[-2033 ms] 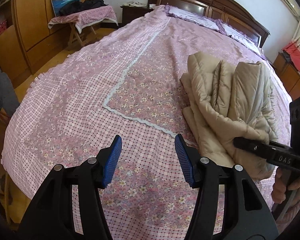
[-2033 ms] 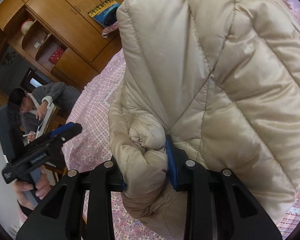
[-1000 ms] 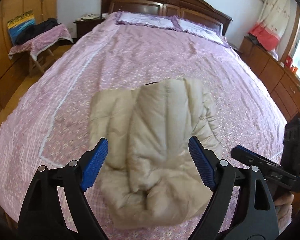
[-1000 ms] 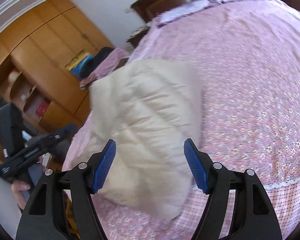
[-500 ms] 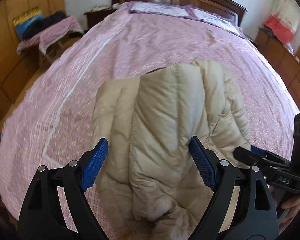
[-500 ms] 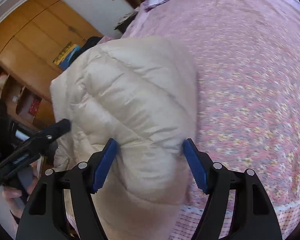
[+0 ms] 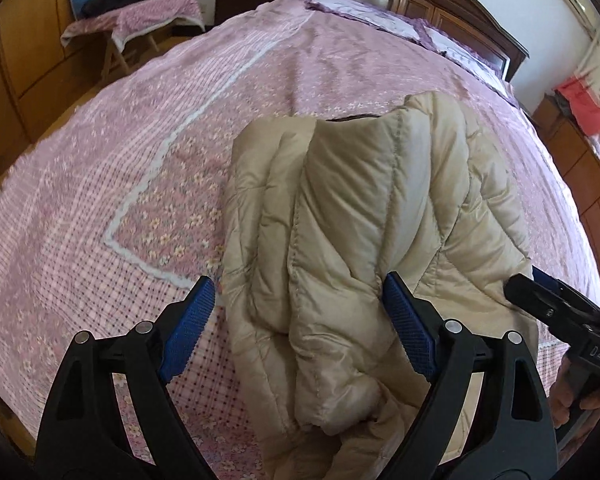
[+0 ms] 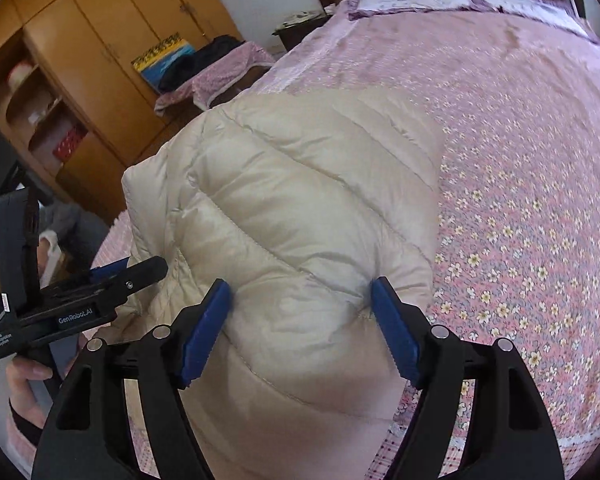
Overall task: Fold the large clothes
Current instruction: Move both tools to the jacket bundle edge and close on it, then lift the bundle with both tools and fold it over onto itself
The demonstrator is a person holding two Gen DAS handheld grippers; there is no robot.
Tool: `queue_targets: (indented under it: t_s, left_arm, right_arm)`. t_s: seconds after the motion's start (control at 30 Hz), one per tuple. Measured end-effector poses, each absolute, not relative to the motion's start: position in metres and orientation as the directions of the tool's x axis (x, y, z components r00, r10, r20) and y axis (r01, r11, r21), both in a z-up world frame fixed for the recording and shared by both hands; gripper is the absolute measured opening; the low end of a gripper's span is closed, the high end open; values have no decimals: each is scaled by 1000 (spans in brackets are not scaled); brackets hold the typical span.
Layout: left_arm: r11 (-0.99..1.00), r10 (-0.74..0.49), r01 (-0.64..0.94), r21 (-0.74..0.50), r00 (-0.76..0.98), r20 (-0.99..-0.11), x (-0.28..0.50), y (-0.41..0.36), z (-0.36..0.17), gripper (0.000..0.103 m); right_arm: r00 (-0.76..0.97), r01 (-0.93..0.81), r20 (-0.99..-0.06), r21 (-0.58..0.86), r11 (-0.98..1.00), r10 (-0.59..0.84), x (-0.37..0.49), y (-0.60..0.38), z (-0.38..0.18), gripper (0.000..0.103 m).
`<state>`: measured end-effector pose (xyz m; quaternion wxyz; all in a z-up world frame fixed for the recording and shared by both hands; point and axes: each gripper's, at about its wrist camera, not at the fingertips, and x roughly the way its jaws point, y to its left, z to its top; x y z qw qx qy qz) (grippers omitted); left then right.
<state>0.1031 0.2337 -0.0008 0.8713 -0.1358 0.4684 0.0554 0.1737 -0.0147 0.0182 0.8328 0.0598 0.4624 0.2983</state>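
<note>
The puffy beige jacket (image 7: 364, 240) looks light and slippery (best pinched at a seam); both grippers (image 7: 300, 328) (image 8: 302, 320) gape, the right opening, gripping nothing.

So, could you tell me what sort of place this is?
A home bedroom, most likely: a large bed with a wooden headboard, pillows and wooden wardrobes along the wall.

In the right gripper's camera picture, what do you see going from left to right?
Left gripper held in a hand → puffy beige jacket → flowery pink bedspread.
</note>
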Motion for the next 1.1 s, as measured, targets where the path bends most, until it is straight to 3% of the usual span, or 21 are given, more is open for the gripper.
queue_targets:
  t_s: [0.37, 0.57, 0.73, 0.83, 0.9, 1.03, 1.1]
  left_arm:
    - [939, -29, -271, -213, 553, -832, 94, 247, -13, 89]
    - [937, -20, -283, -206, 544, -839, 88, 250, -19, 90]
    - [890, -112, -326, -318, 522, -846, 79, 262, -31, 87]
    - [830, -239, -321, -456, 534, -811, 75, 268, -36, 65]
    - [818, -262, -316, -480, 537, -802, 74, 268, -37, 54]
    - [796, -321, -292, -531, 540, -778, 77, 263, -39, 46]
    - [762, -362, -288, -580, 553, -750, 79, 265, -43, 41]
  right_arm:
    - [396, -398, -732, 406, 822, 554, 166, -45, 20, 87]
    - [301, -343, -723, 527, 777, 623, 176, -54, -8, 93]
    - [208, -287, -711, 612, 737, 672, 185, -55, -33, 97]
    - [168, -274, -683, 661, 699, 711, 188, -52, -42, 97]
    - [132, -263, -656, 700, 664, 743, 191, -48, -48, 97]
    - [84, -245, -603, 759, 603, 793, 194, -45, -55, 95]
    - [62, -244, -562, 793, 559, 825, 196, -43, -57, 89]
